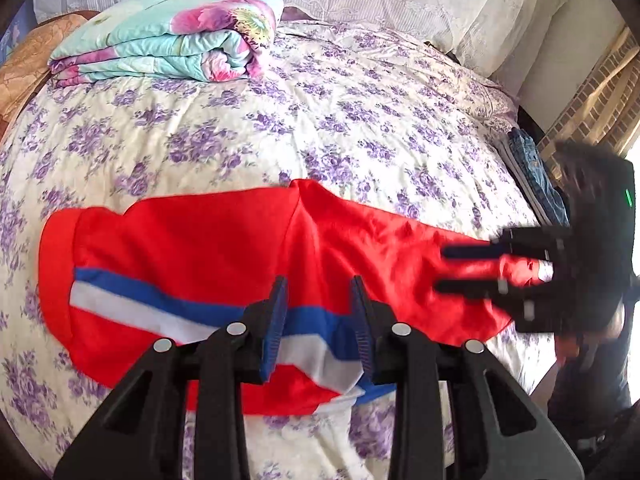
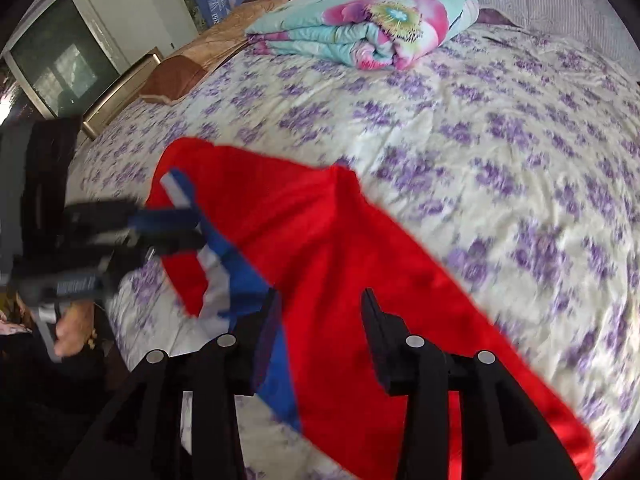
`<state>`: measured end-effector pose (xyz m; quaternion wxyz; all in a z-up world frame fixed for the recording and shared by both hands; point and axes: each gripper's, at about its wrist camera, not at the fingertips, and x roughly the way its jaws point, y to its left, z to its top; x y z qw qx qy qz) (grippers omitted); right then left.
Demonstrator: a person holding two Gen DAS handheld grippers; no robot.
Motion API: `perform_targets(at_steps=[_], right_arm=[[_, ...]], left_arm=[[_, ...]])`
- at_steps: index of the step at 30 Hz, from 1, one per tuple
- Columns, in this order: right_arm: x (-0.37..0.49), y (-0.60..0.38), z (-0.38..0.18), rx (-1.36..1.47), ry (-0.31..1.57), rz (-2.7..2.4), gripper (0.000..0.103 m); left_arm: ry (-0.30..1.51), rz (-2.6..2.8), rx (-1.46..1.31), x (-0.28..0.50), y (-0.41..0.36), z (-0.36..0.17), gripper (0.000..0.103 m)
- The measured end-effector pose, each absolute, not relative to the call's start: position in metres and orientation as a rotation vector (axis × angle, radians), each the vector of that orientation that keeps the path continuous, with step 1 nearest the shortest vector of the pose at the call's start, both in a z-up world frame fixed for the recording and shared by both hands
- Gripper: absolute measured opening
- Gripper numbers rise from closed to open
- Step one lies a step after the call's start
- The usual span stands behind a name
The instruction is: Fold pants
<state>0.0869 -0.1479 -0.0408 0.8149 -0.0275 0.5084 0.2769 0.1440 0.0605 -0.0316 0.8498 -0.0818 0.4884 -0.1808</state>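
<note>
Red pants (image 1: 224, 248) with a blue-and-white side stripe (image 1: 160, 300) lie stretched sideways across a bed covered by a purple-flowered sheet (image 1: 320, 112), as a person works over them with a two-finger gripper in each hand.

The left gripper (image 1: 320, 312) hovers over the striped middle of the garment, its jaws spread with nothing between them. The right gripper (image 2: 320, 320) sits above the red cloth toward the far leg end; seen from the left wrist camera its fingers (image 1: 468, 252) bracket the fabric there, but motion blur makes it hard to say whether they pinch the cloth or merely straddle it. From its own camera the jaws look parted.

The pants appear to be laid with one leg over the other, so the lengthwise fold looks done: a single long band of red runs from the waistband at one side to the cuffs at the other. The crosswise folds, bringing the cuffs toward the waist, seem yet to come. Wrinkles near the crotch point (image 1: 298, 186) suggest some smoothing is still wanted.

A folded floral quilt (image 1: 172, 36) rests at the head of the bed, well apart from the work, and a stack of folded clothes (image 1: 532, 176) sits at the bed's edge.
</note>
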Motion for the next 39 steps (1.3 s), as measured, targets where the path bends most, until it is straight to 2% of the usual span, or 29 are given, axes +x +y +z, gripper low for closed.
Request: perform_targets(at_steps=[4, 9, 11, 14, 16, 19, 20, 21, 22, 23, 25, 27, 32, 39], right_arm=[[0.044, -0.140, -0.061, -0.028, 1.048, 0.618, 0.019], [0.049, -0.124, -0.058, 0.007, 0.902, 0.629, 0.018], [0.057, -0.111, -0.071, 0.011, 0.949, 0.687, 0.018], [0.050, -0.093, -0.110, -0.092, 1.123, 0.703, 0.014], [0.037, -0.097, -0.111, -0.107, 1.080, 0.690, 0.014], [0.025, -0.124, -0.091, 0.048, 1.060, 0.658, 0.014], [0.015, -0.140, -0.078, 0.110, 1.015, 0.652, 0.020], [0.004, -0.159, -0.066, 0.156, 0.957, 0.620, 0.040], [-0.010, -0.183, -0.055, 0.195, 0.898, 0.558, 0.053], [-0.024, -0.209, -0.046, 0.237, 0.844, 0.472, 0.070], [-0.050, -0.266, -0.037, 0.328, 0.778, 0.268, 0.073], [-0.072, -0.319, -0.041, 0.437, 0.784, 0.067, 0.073], [-0.094, -0.404, -0.083, 0.816, 0.765, -0.059, 0.073], [-0.061, -0.438, -0.142, 1.006, 0.801, -0.026, 0.073]], left_arm=[[1.154, -0.452, -0.217, 0.193, 0.023, -0.053, 0.031], [1.273, -0.443, -0.264, 0.226, 0.005, -0.084, 0.031], [1.278, -0.420, -0.261, 0.230, 0.007, -0.089, 0.031], [1.296, -0.424, -0.293, 0.230, 0.013, -0.094, 0.031], [1.288, -0.433, -0.284, 0.224, 0.012, -0.094, 0.031], [1.297, -0.440, -0.258, 0.211, 0.004, -0.101, 0.031], [1.292, -0.434, -0.240, 0.203, 0.001, -0.104, 0.031], [1.273, -0.420, -0.213, 0.194, -0.002, -0.106, 0.030], [1.248, -0.404, -0.181, 0.183, -0.005, -0.106, 0.028], [1.237, -0.392, -0.154, 0.173, -0.008, -0.105, 0.027], [1.219, -0.367, -0.130, 0.152, -0.010, -0.107, 0.015], [1.194, -0.353, -0.107, 0.133, -0.012, -0.106, 0.010], [1.146, -0.351, -0.036, 0.098, -0.021, -0.100, 0.009], [1.162, -0.395, -0.103, 0.093, -0.004, -0.105, 0.007]])
